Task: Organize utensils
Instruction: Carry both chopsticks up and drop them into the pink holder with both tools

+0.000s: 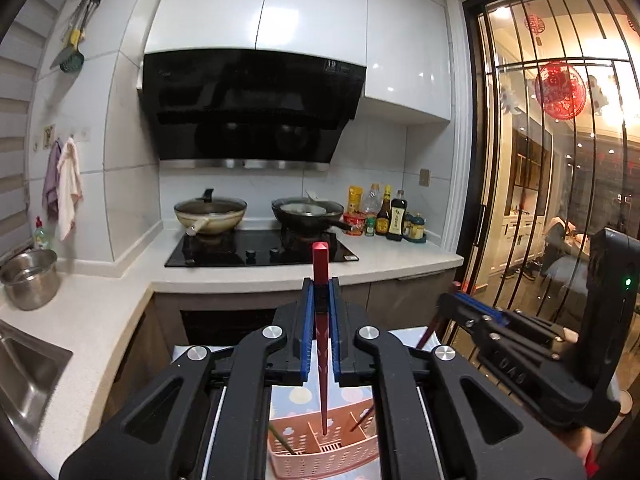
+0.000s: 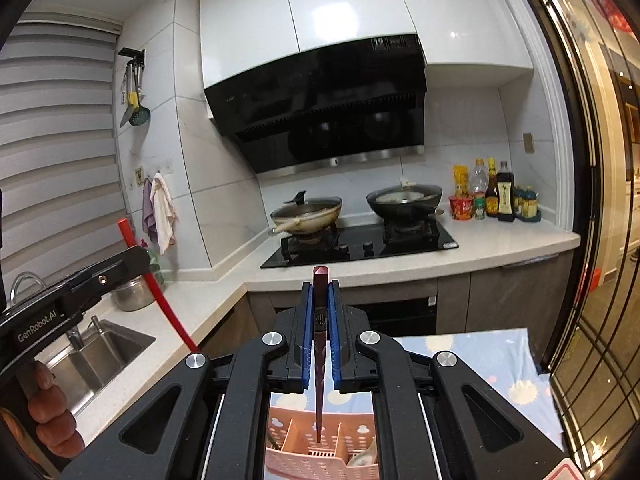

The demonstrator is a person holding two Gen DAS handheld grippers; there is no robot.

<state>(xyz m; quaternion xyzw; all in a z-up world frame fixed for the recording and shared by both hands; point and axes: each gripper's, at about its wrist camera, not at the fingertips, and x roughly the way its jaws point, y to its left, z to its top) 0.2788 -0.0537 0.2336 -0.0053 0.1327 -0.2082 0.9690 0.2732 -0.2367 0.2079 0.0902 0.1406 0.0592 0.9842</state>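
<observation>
Left gripper [image 1: 321, 296] pinches a bright red lacquered chopstick [image 1: 320, 264] near its butt; right gripper [image 2: 320, 300] likewise clamps a dark maroon chopstick [image 2: 320, 356]; both tips hang over the pink slotted plastic caddy [image 2: 320, 456]; judged light, rigid, slippery.

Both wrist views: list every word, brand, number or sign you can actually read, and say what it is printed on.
"GenRobot.AI": on the black body of the left claw, seen at the left edge of the right wrist view.
"19": on the range hood display, top edge.
Bottle and jar labels beside the stove: too small to read.
Red paper decorations on the glass door: characters blurred.
Emblem on the dark red chopstick: not legible.
</observation>
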